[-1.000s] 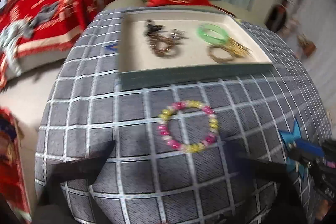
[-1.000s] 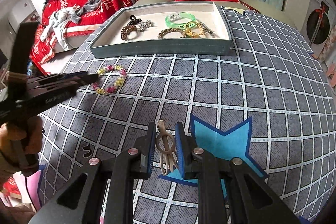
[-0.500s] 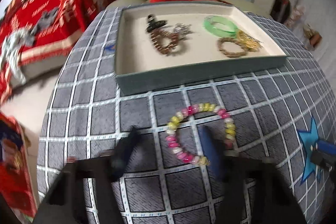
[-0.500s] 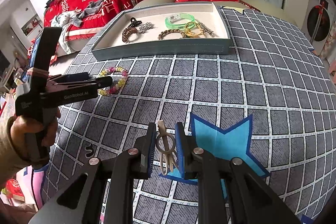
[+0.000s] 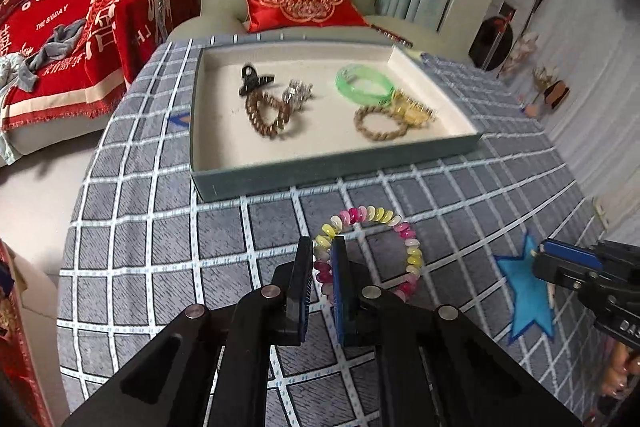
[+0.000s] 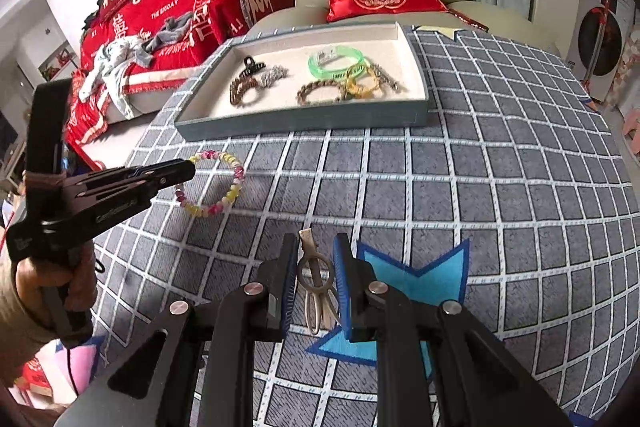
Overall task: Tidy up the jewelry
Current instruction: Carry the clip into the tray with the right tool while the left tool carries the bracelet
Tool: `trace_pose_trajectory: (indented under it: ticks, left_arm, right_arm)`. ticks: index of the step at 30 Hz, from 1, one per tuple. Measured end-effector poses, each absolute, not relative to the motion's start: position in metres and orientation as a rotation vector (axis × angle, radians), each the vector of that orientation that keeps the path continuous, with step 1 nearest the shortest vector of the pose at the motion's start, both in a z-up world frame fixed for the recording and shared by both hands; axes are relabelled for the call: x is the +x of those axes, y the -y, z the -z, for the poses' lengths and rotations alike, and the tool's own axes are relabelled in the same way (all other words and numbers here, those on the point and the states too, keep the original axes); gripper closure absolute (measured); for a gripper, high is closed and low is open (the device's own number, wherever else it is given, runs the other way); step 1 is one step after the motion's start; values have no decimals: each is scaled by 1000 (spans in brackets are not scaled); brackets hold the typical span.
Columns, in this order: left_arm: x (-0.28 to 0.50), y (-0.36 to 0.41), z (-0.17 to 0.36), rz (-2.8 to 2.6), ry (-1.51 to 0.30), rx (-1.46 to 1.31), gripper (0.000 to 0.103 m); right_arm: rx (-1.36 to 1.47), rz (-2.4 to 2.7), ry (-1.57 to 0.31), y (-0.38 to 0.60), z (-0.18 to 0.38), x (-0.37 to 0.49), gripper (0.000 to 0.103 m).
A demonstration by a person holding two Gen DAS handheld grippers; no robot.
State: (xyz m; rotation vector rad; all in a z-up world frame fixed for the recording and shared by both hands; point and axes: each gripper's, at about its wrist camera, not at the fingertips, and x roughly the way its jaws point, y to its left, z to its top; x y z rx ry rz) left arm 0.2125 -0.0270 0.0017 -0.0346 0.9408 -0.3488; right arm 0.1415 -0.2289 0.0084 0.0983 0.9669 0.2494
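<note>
Bracelet [image 5: 370, 251] of pink, yellow and white beads lies on the checked desk [image 5: 160, 211], just in front of the tray [image 5: 336, 167]. Left claw [image 5: 322, 259] is pressed together on the bracelet's near-left side, pinching the beads. Right claw [image 6: 316, 267] pinches a beige hair clip [image 6: 316, 283] upright over a blue star mark [image 6: 416, 287]. Tray holds a green bangle [image 5: 364, 85], a brown bracelet [image 5: 267, 117] and a black hair clip [image 5: 254, 79].

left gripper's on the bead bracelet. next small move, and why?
Probably lift it straight up. The left gripper is shut on the near-left arc of the pink-and-yellow bead bracelet, whose far arc seems to lie on the checked cloth. The tray wall stands just beyond, so it needs height first.
</note>
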Motion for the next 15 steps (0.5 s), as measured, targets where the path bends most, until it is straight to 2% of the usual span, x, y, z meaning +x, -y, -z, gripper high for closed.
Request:
trace_pose_trajectory:
  ticks: [15]
  left_arm:
    - [242,22,-46,364,-831,-37,79]
  right_arm:
    - [180,-246,-908,235,-45,196,83]
